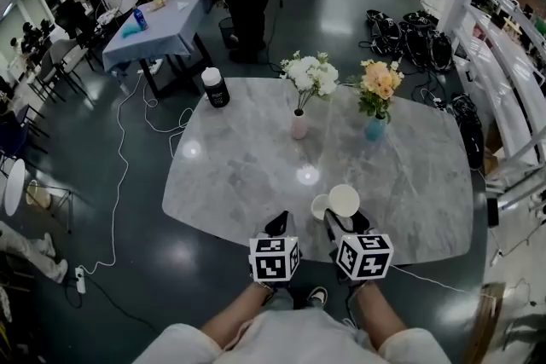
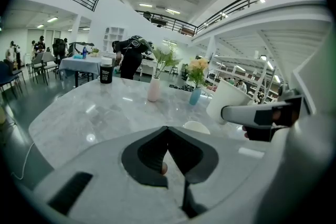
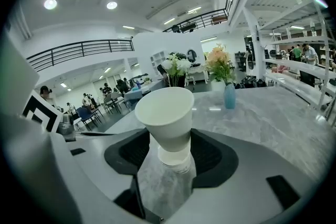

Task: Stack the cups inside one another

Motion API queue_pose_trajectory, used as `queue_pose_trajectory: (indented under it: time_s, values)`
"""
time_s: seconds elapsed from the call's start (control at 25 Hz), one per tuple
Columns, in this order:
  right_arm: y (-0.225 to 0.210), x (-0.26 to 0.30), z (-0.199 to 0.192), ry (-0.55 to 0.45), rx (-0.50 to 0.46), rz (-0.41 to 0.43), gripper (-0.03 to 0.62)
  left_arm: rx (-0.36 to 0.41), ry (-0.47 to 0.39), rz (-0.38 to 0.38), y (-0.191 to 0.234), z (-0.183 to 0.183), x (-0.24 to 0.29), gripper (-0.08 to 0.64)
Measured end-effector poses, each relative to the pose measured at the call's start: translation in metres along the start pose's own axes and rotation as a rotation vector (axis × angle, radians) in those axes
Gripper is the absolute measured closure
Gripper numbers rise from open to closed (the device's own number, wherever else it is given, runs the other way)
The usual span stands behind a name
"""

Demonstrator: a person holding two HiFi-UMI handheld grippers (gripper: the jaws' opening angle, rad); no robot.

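Note:
A white paper cup [image 1: 344,201] is clamped in my right gripper [image 1: 341,222] just above the front edge of the grey marble table [image 1: 239,175]. In the right gripper view the cup [image 3: 167,113] stands mouth up, and my right gripper [image 3: 171,153] is shut on its narrow lower part. A second white cup [image 1: 320,206] stands on the table just left of the held one; the left gripper view shows its rim [image 2: 196,126] beside the lifted cup [image 2: 227,99]. My left gripper [image 1: 277,224] hovers at the table's front edge, jaws shut [image 2: 167,148] on nothing.
A pink vase with white flowers [image 1: 299,125] and a blue vase with orange flowers [image 1: 375,129] stand mid-table. A black jar with a white lid [image 1: 215,87] sits at the far left corner. People, tables and chairs fill the hall beyond.

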State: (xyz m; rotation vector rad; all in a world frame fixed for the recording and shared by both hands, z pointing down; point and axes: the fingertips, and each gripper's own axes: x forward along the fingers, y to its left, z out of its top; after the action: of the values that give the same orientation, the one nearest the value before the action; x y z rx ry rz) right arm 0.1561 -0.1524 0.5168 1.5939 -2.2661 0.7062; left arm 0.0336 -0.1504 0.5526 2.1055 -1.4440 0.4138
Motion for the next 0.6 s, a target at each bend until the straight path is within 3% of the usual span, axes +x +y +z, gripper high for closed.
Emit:
queue_pose_trajectory:
  time_s: [0.2, 0.6]
  values:
    - [0.003, 0.004, -0.008, 0.013, 0.014, 0.027, 0.370, 0.014, 0.021, 0.021, 0.001, -0.009, 0.002, 0.565]
    - [0.002, 0.018, -0.022, 0.050, 0.029, 0.042, 0.370, -0.031, 0.068, 0.020, 0.001, -0.024, 0.013, 0.565]
